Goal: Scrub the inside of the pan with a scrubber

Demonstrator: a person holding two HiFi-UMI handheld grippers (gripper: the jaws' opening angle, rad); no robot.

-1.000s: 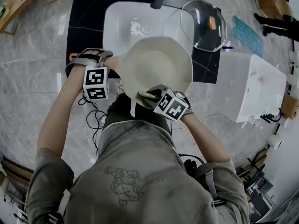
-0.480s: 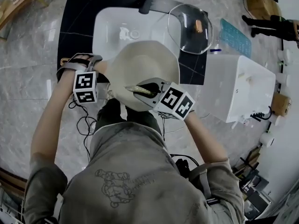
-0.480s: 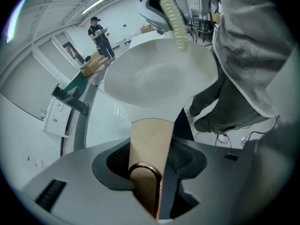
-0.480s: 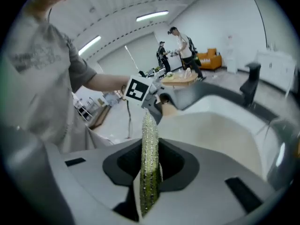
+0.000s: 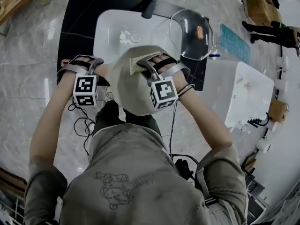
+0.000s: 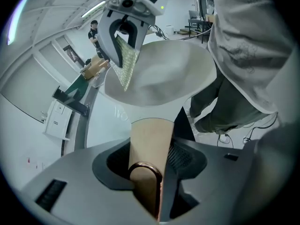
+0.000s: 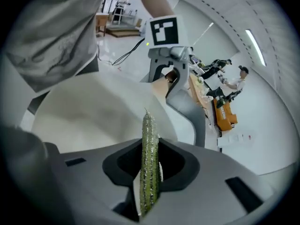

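Left gripper (image 6: pixel 150 170) clamped on pan handle (image 6: pixel 151 139). Right gripper (image 7: pixel 150 170) pinching scrubber (image 7: pixel 150 144) edge-on at pan (image 5: pixel 133 95) far rim — bowl lies toward body, right nearer — pull back.

- Pan (image 5: pixel 130 90): smooth, matt cream coating.
- Handle (image 6: pixel 151 137): pale, wood-look, matt, with a shiny copper-coloured metal ring (image 6: pixel 145 164).
- Scrubber (image 7: pixel 149 163): rough, glittering green mesh.
- Lid (image 5: pixel 190 32): clear, glossy glass.
- Floor (image 5: pixel 33 46): polished grey marble look.
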